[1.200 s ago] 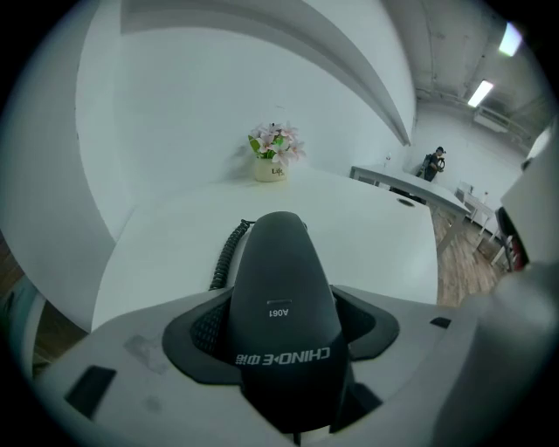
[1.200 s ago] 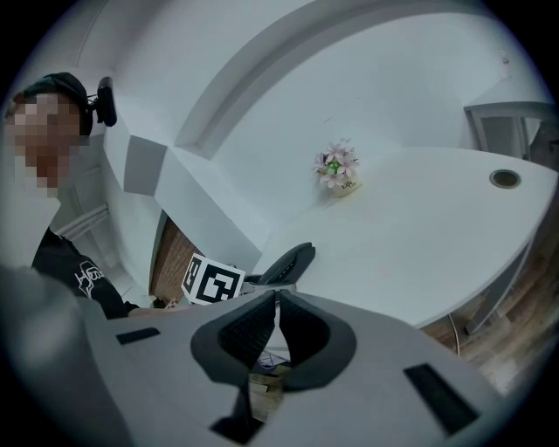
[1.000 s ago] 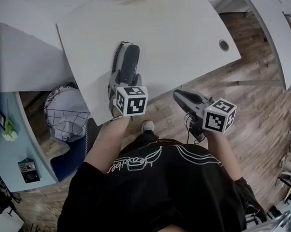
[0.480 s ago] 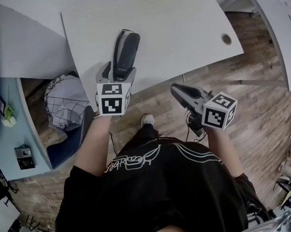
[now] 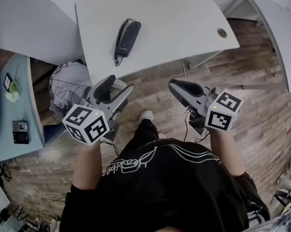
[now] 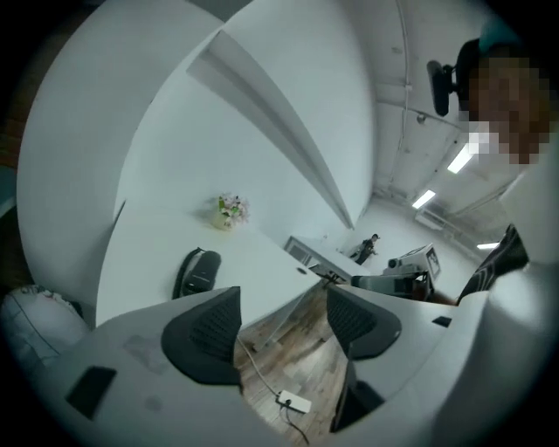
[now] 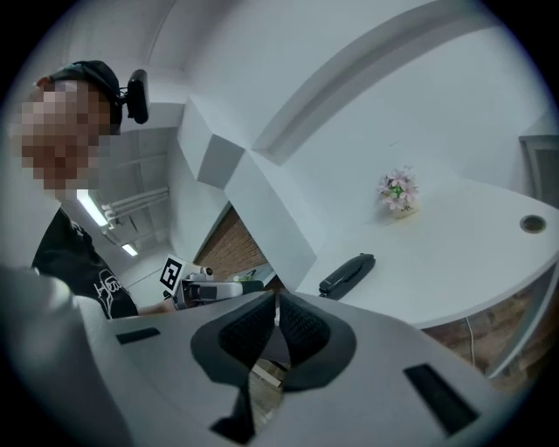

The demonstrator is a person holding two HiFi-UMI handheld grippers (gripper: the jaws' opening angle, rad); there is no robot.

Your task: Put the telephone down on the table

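- The right gripper has its dark ribbed pads pressed together, with nothing between them.
- Beyond it, the black telephone lies flat on the white table — near the table's edge and well apart from the gripper.
- A small pot of flowers stands further back on the table.
- A round cable hole sits at the table's right.
- A person's black shirt shows at the left.

One telephone; one table grommet; probably one wire bin; one shoe.
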